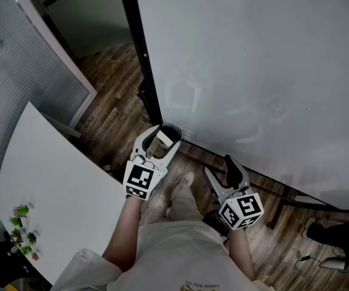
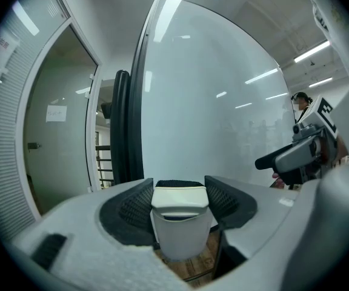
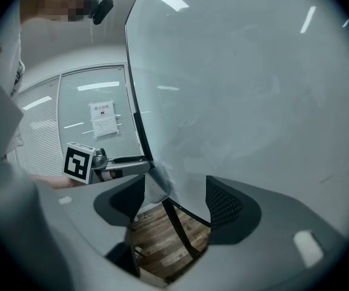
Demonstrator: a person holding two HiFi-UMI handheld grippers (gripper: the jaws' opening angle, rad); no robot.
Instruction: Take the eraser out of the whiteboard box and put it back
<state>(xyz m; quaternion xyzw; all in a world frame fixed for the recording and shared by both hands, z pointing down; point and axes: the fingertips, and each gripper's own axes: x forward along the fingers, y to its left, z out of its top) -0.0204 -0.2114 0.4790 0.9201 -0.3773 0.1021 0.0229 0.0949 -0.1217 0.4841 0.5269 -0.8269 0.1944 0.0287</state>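
**Eraser in left grip, put-back left**

Head view: left gripper (image 1: pixel 162 133) at the whiteboard's (image 1: pixel 253 71) lower corner, right gripper (image 1: pixel 223 168) near it, off the board. Left gripper view: we see jaws clamped on the white eraser (image 2: pixel 179 220) (box not made out). Right gripper view: jaws apart, empty. We judge take-out done or nearly; putting it back remains.

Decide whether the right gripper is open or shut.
Open. The right gripper shows its fingers well apart, only wooden floor and the whiteboard's dark frame between them.
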